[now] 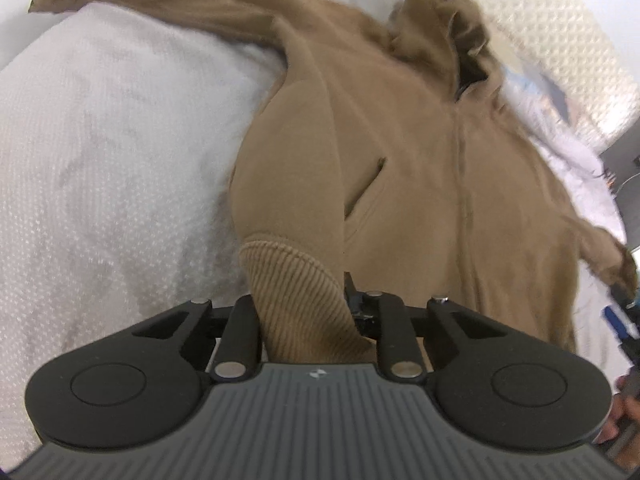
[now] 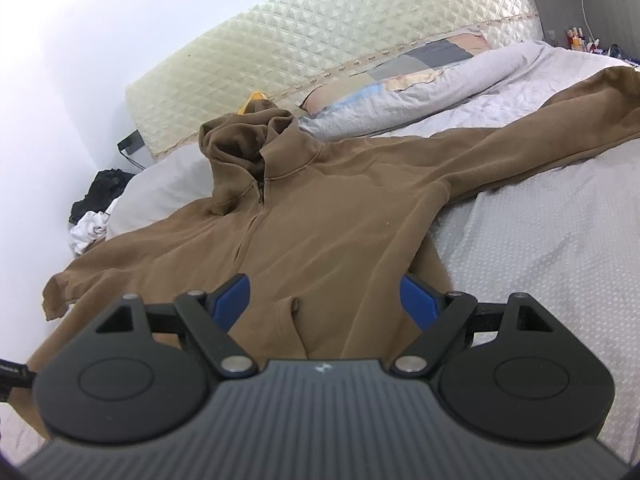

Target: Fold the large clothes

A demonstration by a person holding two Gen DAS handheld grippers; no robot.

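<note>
A brown zip hoodie [image 1: 400,168] lies front up on the bed, sleeves spread out to both sides and hood toward the headboard. My left gripper [image 1: 304,312] is shut on the ribbed hem [image 1: 296,300] at one bottom corner, and the fabric bunches up between its fingers and hides the tips. In the right wrist view the same hoodie [image 2: 340,220] fills the middle. My right gripper [image 2: 326,296] stands open just above the lower front by the pocket slit [image 2: 294,312], its blue fingers [image 2: 232,296] wide apart with nothing pinched between them.
The bed has a grey-white textured cover [image 1: 100,160] and a quilted cream headboard [image 2: 320,40]. Pillows [image 2: 400,92] lie behind the hood. A heap of dark and white clothes [image 2: 94,208] sits beside the bed at left. Small items [image 2: 576,38] stand at the far right.
</note>
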